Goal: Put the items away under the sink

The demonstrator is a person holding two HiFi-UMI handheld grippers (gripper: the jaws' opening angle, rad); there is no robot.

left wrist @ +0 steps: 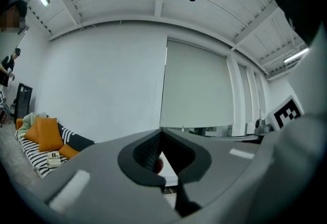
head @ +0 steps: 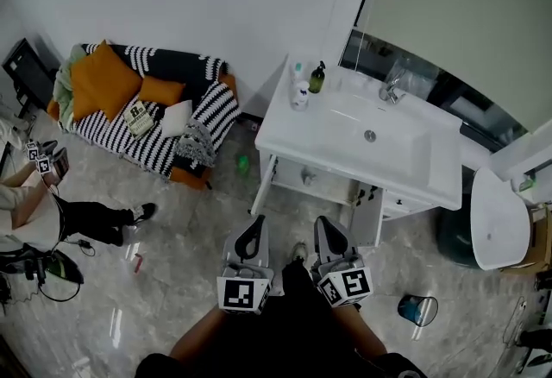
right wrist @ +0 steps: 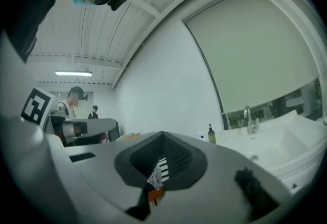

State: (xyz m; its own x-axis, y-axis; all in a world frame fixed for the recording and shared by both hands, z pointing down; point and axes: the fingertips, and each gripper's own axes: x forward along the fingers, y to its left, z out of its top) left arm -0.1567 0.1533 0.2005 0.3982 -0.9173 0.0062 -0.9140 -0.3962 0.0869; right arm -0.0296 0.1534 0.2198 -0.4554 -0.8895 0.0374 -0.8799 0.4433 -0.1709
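Your left gripper and right gripper both have their jaws closed together, holding nothing. They sit near you, short of the sink. The bottles stand on its far left corner.

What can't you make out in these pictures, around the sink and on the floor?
- Inside of the cabinet under the sink: head view, the sink top covers it.
- Labels on the bottles: too small in head and right gripper views.
- Green thing and blue thing on the floor: head view, too small to identify.
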